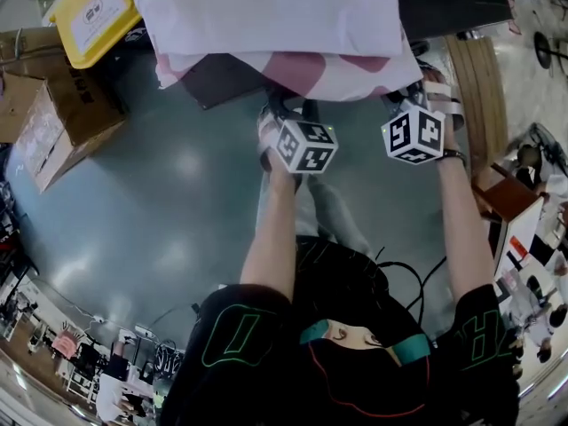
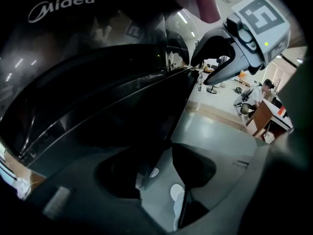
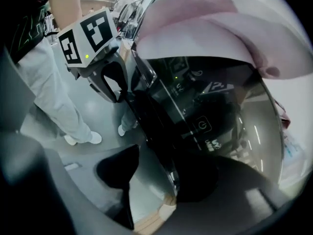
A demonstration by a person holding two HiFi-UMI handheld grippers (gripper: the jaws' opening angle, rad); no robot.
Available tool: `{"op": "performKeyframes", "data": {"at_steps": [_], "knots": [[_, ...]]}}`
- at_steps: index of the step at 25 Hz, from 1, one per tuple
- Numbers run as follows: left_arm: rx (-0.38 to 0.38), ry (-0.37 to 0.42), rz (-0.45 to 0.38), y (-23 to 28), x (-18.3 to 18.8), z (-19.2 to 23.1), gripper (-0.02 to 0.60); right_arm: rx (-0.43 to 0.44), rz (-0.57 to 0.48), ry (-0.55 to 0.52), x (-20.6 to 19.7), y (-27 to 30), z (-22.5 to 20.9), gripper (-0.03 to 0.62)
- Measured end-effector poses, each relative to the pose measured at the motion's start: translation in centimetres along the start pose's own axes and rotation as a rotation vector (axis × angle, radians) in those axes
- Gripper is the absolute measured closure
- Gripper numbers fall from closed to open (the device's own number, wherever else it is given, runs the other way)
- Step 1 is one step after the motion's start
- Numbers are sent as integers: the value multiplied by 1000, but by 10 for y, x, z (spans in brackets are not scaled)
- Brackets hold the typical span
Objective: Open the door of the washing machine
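The washing machine's glossy black door point(image 2: 88, 97), marked Midea, fills the left gripper view; its control strip point(image 3: 195, 111) shows in the right gripper view. My left gripper point(image 2: 159, 173) is open, with the door's front edge running down between its fingers. My right gripper point(image 3: 156, 175) is also open, astride the same dark edge further right. In the head view both grippers, left point(image 1: 288, 114) and right point(image 1: 410, 105), reach side by side under a pink and white cloth point(image 1: 284, 25) that covers the machine and hides the fingertips.
A yellow box point(image 1: 93, 11) and a cardboard box point(image 1: 62, 114) stand on the grey floor at the left. A wooden board point(image 1: 479, 87) lies at the right. Black cables point(image 1: 417, 282) trail by the person's legs. Desks and people are far behind.
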State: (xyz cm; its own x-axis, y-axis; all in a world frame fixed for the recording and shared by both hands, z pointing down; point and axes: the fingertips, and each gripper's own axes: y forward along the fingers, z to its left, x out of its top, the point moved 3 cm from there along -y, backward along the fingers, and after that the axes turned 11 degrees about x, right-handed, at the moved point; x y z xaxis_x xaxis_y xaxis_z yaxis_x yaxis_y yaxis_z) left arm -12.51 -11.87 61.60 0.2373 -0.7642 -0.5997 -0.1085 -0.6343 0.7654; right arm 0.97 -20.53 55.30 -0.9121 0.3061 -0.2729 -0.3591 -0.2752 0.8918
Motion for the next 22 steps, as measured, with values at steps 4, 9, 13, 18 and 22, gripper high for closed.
{"op": "performKeyframes", "data": {"at_steps": [4, 9, 13, 18, 22], "knots": [[17, 2, 0, -3, 1, -4, 368, 13, -1, -34, -5, 2, 5, 364], [51, -18, 25, -1, -1, -6, 370, -24, -45, -17, -7, 0, 5, 420], [81, -35, 19, -2, -4, -7, 371, -43, -70, -12, -7, 1, 4, 428], [139, -86, 21, -5, -4, -8, 387, -51, -97, -16, -6, 0, 4, 436], [210, -154, 17, -7, -6, -12, 403, -42, -126, -24, -8, -2, 5, 447]]}}
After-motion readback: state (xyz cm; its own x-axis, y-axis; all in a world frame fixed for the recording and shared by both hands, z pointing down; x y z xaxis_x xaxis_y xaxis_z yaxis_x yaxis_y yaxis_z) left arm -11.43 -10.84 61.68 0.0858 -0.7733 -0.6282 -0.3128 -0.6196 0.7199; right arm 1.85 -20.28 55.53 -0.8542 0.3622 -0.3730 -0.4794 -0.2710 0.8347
